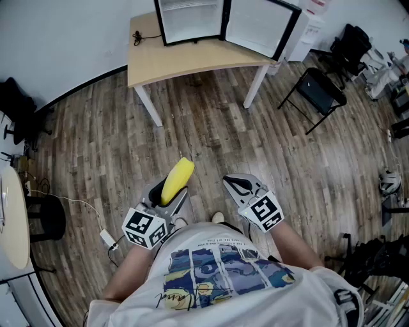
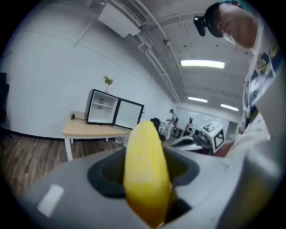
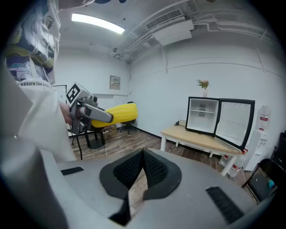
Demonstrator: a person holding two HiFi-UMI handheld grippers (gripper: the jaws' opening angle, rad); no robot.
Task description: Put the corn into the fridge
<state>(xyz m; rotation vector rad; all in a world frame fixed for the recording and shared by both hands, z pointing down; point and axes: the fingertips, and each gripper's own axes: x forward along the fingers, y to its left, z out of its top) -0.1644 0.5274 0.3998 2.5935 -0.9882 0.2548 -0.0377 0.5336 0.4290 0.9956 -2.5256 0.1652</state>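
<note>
A yellow corn cob [image 1: 177, 181] sticks up and forward out of my left gripper [image 1: 167, 191], which is shut on its lower part. In the left gripper view the corn [image 2: 145, 170] fills the gap between the jaws. My right gripper [image 1: 238, 186] is beside it to the right, its ribbed pads [image 3: 154, 167] meeting at the tips with nothing between them. Its view shows the corn [image 3: 117, 113] held off to the left. The small black fridge [image 1: 192, 19] stands on a wooden table [image 1: 192, 62] across the floor, its door [image 1: 262, 25] swung open and its white inside showing.
A black folding chair [image 1: 316, 92] stands to the right of the table. A black stool [image 1: 45, 217] and a white cable with a plug [image 1: 107, 239] are on the floor at my left, next to a round white tabletop [image 1: 13, 217]. Wooden floor lies between me and the table.
</note>
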